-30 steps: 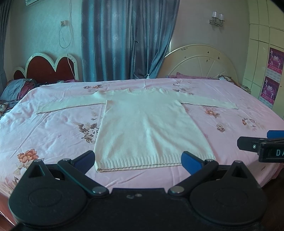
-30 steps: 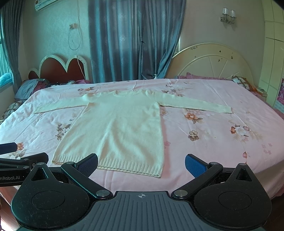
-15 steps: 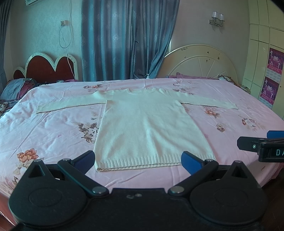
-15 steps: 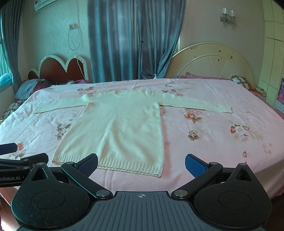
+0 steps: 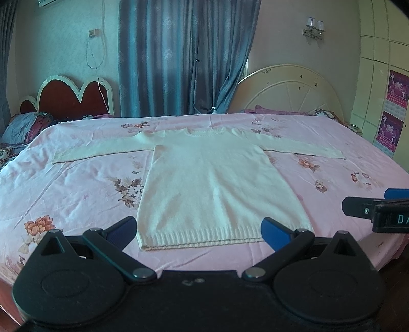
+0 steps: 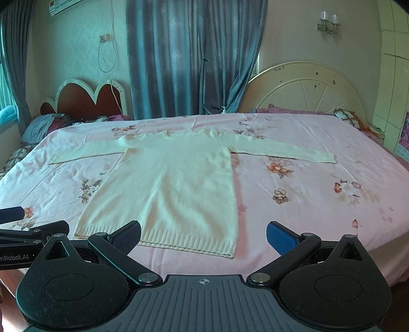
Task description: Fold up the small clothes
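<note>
Only right view: air conditioner (image 6: 67, 4).

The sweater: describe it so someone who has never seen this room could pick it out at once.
Start at the big bed with the pink flowered sheet. The sweater lies flat on its middle, both sleeves stretched out sideways, ribbed hem nearest the camera. It is the only plain cream knit there; everything around it is flowered pink.

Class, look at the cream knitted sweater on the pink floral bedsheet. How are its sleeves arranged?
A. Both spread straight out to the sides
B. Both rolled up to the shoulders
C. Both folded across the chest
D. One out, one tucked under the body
A: the cream knitted sweater lies flat on the pink floral bedsheet, each sleeve stretched sideways, nothing folded yet.
</note>
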### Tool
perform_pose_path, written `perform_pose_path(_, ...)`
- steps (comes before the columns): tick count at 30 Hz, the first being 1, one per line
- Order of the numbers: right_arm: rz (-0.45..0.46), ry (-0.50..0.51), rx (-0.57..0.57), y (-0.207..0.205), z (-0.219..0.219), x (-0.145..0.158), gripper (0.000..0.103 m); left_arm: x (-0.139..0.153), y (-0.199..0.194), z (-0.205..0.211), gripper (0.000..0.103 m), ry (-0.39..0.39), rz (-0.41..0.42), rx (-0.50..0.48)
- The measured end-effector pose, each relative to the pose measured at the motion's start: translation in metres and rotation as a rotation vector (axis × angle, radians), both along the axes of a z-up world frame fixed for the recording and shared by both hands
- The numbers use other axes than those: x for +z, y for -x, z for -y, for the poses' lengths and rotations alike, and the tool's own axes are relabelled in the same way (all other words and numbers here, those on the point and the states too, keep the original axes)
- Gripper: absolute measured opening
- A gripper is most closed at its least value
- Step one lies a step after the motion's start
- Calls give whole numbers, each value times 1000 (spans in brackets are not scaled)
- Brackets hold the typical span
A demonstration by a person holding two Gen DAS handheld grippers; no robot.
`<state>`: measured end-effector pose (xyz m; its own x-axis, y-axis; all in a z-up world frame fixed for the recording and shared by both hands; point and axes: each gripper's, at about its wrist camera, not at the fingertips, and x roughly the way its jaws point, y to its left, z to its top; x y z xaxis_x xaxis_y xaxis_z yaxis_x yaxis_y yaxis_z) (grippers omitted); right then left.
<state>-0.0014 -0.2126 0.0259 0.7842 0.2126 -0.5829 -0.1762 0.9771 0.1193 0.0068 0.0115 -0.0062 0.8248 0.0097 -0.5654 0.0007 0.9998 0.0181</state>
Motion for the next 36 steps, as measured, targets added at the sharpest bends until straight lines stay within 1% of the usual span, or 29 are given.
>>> perform_pose_path(4,0,-1,-5,-16,-3,-1,103,3,-17,-4,103,-4,3,-5)
perform_pose_path(8,0,-3,-19,-41,-6,-1,103,4,-40,-9,103,-9,5,-10)
perform_pose_path(12,5,-1,-36,-71,-7,-2,103,4,-73,-15,103,0,5,-19)
perform_pose_path(22,11,-5,-124,-151,-6,-7,103,0,-153,-23,103,-6,5,-86)
perform_pose_path(26,6,-9,-165,-175,2,-9,103,-2,-176,-27,103,-5,-5,-104)
perform_pose_path(29,-3,-4,-193,-191,10,-11,103,-4,-190,-27,103,0,-10,-88)
perform_pose_path(33,-16,2,-215,-211,26,-17,103,-11,-215,-22,103,30,-49,-88)
perform_pose_path(36,-27,12,-221,-232,39,-24,103,-16,-230,-16,103,44,-48,-88)
